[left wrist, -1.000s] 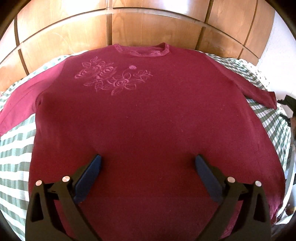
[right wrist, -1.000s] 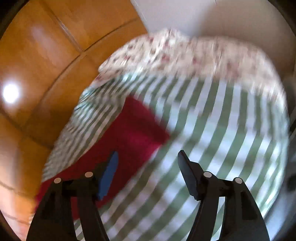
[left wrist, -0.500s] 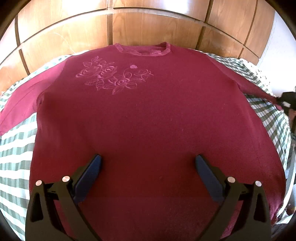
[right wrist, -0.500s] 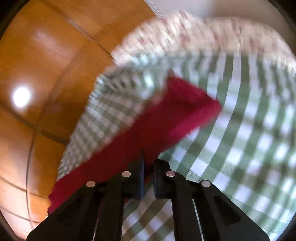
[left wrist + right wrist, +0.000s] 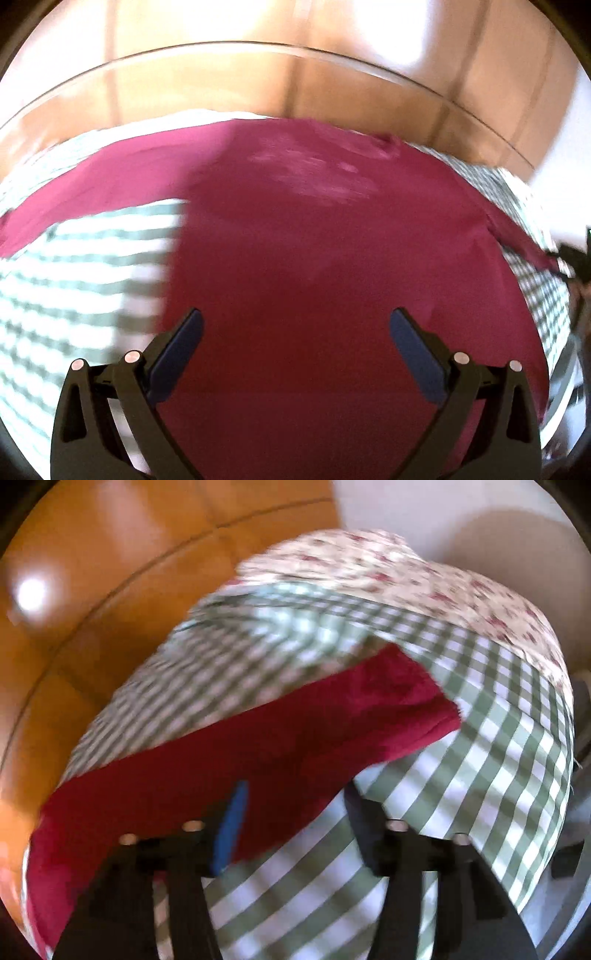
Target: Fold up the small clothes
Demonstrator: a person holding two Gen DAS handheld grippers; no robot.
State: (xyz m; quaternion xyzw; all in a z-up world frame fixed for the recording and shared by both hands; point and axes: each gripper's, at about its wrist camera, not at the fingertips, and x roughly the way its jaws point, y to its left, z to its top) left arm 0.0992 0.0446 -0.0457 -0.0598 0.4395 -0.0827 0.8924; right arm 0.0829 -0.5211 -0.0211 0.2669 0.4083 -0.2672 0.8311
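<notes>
The right gripper (image 5: 291,819) has just been opening; its jaws stand apart with nothing between them, the left blue pad over the sleeve (image 5: 295,734), which runs from lower left up to its cuff at upper right. The left gripper (image 5: 295,334) hangs wide open and empty over the sweater (image 5: 332,258), spread flat on the checked bedspread (image 5: 74,266). The right gripper is nearer that sleeve. Bare bedspread lies right of it; the wooden headboard (image 5: 332,88) bounds the far edge.

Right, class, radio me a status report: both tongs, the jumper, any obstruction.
Left tongs open over jumper. Right tongs just reopened, sleeve released on checked cloth. Nothing in the way.
</notes>
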